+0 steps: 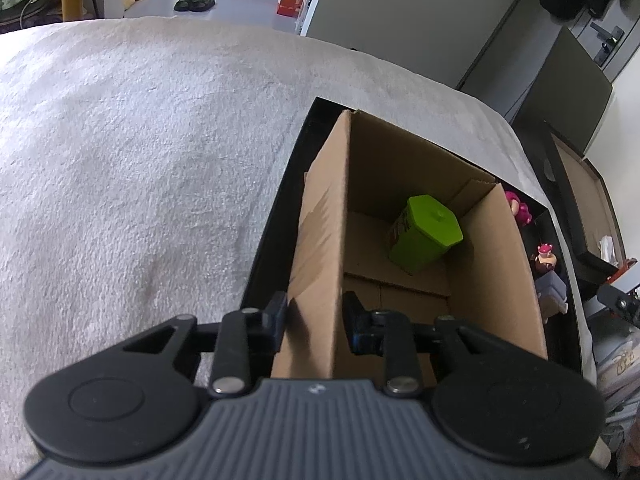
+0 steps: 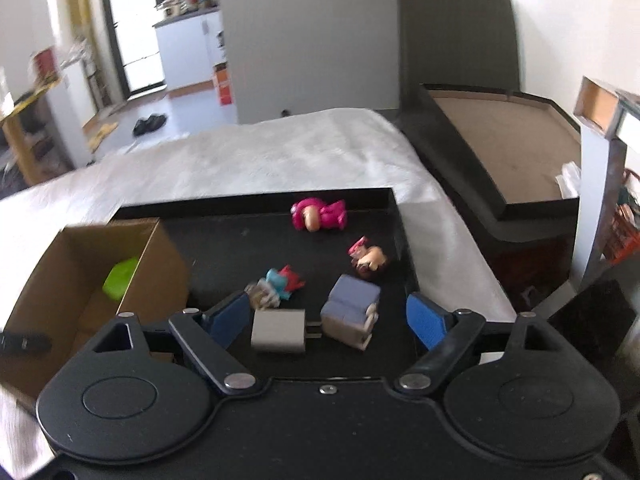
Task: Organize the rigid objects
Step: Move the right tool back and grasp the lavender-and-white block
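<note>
My left gripper [image 1: 314, 316] is shut on the left wall of a cardboard box [image 1: 324, 248], one finger outside and one inside. A green container [image 1: 426, 232] lies tilted in the box; it also shows in the right wrist view [image 2: 120, 278]. The box [image 2: 64, 280] stands in a black tray [image 2: 256, 204]. My right gripper [image 2: 328, 318] is open above the tray, over a grey charger block [image 2: 278, 334] and a blue-grey block toy [image 2: 354, 308]. A blue and red figure [image 2: 280, 282], a pink figure [image 2: 320, 214] and a small pink-brown figure [image 2: 368, 258] lie further in.
The tray rests on a white fluffy cover [image 1: 140, 160]. A second dark tray with a brown bottom [image 2: 504, 148] sits to the right. Beyond are a grey cabinet [image 2: 312, 32] and black slippers [image 1: 194, 2] on the floor.
</note>
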Demonstrator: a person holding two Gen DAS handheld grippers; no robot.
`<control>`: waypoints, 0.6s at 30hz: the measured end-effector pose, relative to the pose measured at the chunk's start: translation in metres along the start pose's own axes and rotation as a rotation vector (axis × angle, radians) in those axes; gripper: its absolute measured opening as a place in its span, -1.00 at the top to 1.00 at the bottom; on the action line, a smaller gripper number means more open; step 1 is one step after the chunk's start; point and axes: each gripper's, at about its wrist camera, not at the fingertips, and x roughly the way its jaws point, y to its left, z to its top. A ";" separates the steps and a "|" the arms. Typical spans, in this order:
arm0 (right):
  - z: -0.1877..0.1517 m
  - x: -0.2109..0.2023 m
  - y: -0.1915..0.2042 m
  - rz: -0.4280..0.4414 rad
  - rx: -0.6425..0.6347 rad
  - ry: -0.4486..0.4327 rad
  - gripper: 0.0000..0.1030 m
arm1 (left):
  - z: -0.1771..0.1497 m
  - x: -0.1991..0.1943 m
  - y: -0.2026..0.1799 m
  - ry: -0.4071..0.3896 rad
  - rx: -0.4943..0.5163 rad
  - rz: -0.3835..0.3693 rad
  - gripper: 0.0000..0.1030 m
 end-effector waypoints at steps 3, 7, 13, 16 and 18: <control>0.001 0.011 -0.002 -0.037 0.021 -0.018 -0.63 | 0.001 0.000 0.000 0.002 0.001 -0.001 0.45; 0.000 0.027 -0.006 -0.083 0.029 -0.023 -0.63 | 0.002 0.000 0.001 -0.002 -0.010 0.000 0.45; -0.010 0.046 -0.010 -0.123 0.026 0.004 -0.63 | 0.001 0.001 0.000 0.003 -0.023 0.004 0.46; -0.013 0.057 -0.014 -0.136 0.033 0.012 -0.63 | 0.001 0.001 0.001 0.005 -0.032 0.006 0.46; -0.015 0.066 -0.014 -0.147 0.022 0.024 -0.63 | 0.000 0.001 0.000 0.002 -0.028 0.009 0.46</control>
